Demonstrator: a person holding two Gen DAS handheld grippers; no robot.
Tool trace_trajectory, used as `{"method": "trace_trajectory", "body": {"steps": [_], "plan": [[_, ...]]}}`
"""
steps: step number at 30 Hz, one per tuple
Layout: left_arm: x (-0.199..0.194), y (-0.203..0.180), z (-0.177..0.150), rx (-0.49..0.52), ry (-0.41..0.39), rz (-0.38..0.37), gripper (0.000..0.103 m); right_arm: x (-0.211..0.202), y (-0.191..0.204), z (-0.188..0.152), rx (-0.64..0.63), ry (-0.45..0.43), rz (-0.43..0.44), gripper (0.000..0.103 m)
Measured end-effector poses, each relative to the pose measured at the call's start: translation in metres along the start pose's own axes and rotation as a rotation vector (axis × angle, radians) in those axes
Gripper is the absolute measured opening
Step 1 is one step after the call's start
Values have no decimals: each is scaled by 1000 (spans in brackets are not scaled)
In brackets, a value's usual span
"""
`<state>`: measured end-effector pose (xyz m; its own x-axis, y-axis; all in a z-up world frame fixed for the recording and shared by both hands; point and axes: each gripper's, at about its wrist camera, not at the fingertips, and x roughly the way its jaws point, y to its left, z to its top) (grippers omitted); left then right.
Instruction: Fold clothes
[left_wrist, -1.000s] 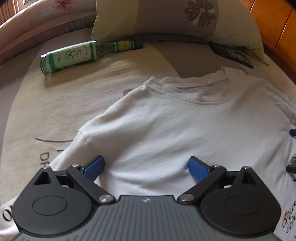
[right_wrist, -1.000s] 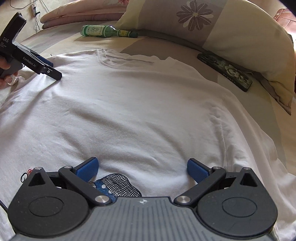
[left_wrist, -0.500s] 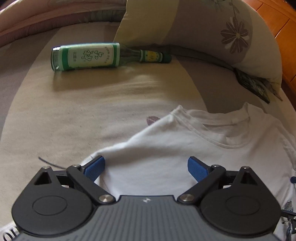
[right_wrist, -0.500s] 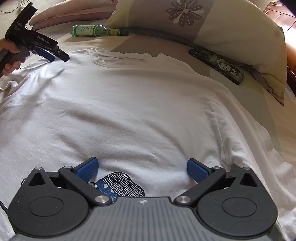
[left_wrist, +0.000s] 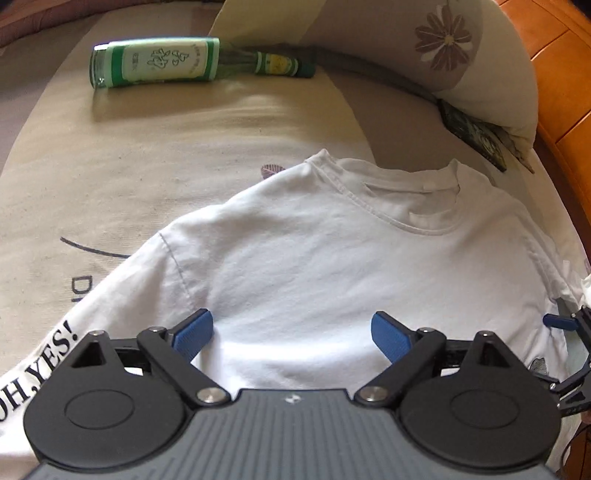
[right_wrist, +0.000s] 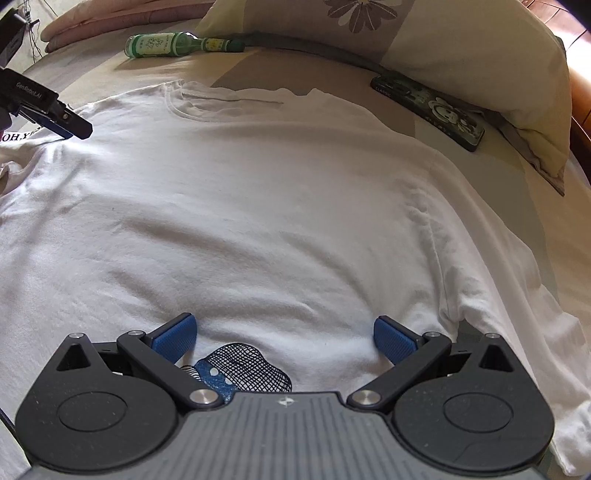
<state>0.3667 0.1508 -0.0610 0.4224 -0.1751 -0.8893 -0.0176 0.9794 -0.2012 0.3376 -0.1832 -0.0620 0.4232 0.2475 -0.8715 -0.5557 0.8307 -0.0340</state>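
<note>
A white T-shirt (left_wrist: 332, 258) lies spread flat on the bed, collar toward the pillow; it also fills the right wrist view (right_wrist: 258, 203). Its sleeve with black lettering (left_wrist: 40, 369) lies at the lower left. My left gripper (left_wrist: 291, 336) is open and empty, low over the shirt near the left shoulder and sleeve seam. My right gripper (right_wrist: 284, 338) is open and empty over the shirt's lower part, next to a black net print (right_wrist: 243, 365). The left gripper also shows at the far left of the right wrist view (right_wrist: 55, 118).
A green glass bottle (left_wrist: 177, 62) lies on the beige bed cover (left_wrist: 110, 166) beyond the collar. A floral pillow (right_wrist: 443, 40) lies at the back right, a dark flat case (right_wrist: 428, 107) against it. A wooden headboard (left_wrist: 561, 74) stands at the right.
My left gripper went forward toward the collar and bottle, then drew back over the shoulder. My right gripper has barely moved. Both stay open.
</note>
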Motion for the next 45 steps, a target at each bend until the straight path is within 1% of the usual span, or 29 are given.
{"method": "trace_trajectory", "body": {"steps": [1, 2, 4, 6, 8, 11, 13, 15, 17, 18, 20, 22, 25, 27, 29, 32, 34, 36, 39, 42, 45], "plan": [[1, 0, 0, 23, 15, 100, 92, 0, 0, 0, 1, 3, 1, 103], [1, 2, 1, 37, 25, 170, 92, 0, 0, 0, 1, 0, 2, 103], [-3, 8, 3, 26, 23, 198, 92, 0, 0, -2, 2, -8, 1, 103], [-12, 5, 8, 15, 3, 176, 92, 0, 0, -3, 8, -13, -5, 103], [-19, -10, 13, 44, -30, 135, 92, 0, 1, -4, 19, -19, -12, 103], [-19, -43, 17, 111, -56, 51, 92, -1, 3, -3, 41, -24, -24, 103], [-12, -67, 17, 155, -51, -15, 92, 0, 3, -4, 53, -29, -27, 103], [0, -87, 14, 194, -32, -64, 92, 0, 2, -5, 61, -37, -28, 103], [15, -98, 8, 223, -14, -56, 92, -1, 2, -6, 60, -48, -26, 103], [21, -100, 6, 223, -8, -29, 92, -1, 2, -7, 58, -54, -23, 103], [29, -93, 4, 176, -13, 72, 92, -2, 1, -9, 56, -65, -18, 103], [24, -89, 9, 119, -23, 102, 92, -2, 0, -11, 50, -78, -13, 103], [18, -104, 14, 127, -15, 92, 91, -3, -1, -11, 39, -81, -5, 103], [13, -115, 18, 131, -10, 86, 91, -3, -3, -6, 31, -50, 6, 103], [9, -125, 22, 136, -4, 79, 92, -6, -7, -1, 37, -19, 34, 103], [8, -147, 24, 162, -4, 63, 92, -20, -18, -1, 74, -35, 115, 103], [14, -165, 23, 168, 4, 38, 92, -31, -28, -7, 90, -42, 136, 103], [19, -181, 23, 163, 16, 13, 92, -39, -41, -17, 99, -31, 151, 103], [27, -206, 23, 160, 33, -24, 92, -53, -61, -37, 108, -7, 143, 103], [30, -232, 23, 199, 39, -48, 92, -67, -83, -59, 125, 11, 108, 103], [35, -256, 24, 244, 53, -63, 92, -80, -107, -77, 185, 28, 78, 103]]}}
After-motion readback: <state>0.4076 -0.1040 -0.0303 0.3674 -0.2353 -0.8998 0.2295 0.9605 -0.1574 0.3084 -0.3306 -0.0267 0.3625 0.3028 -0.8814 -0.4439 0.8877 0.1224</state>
